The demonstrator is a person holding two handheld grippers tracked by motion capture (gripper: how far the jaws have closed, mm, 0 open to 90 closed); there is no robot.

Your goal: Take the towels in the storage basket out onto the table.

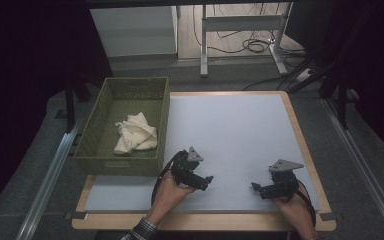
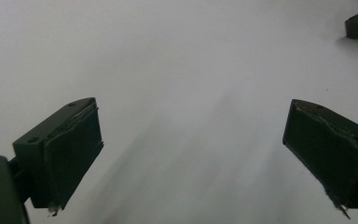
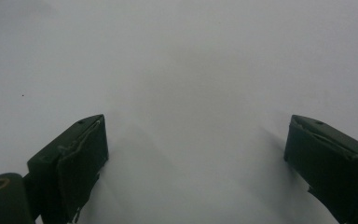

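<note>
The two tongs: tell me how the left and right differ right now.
The left tongs lie nearer the green basket with the cream cloth; the right tongs are near the mat's right edge. The left tongs point right, the right tongs point left, so they face each other. The left's grey plate looks tilted upward, the right's grey plate flatter. Both are open, empty and over the white mat.

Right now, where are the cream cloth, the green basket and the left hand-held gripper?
cream cloth (image 1: 135,135), high view, middle of its crumpled folds.
green basket (image 1: 117,164), high view, near wall.
left hand-held gripper (image 1: 209,182), high view, between its fingertips.
</note>
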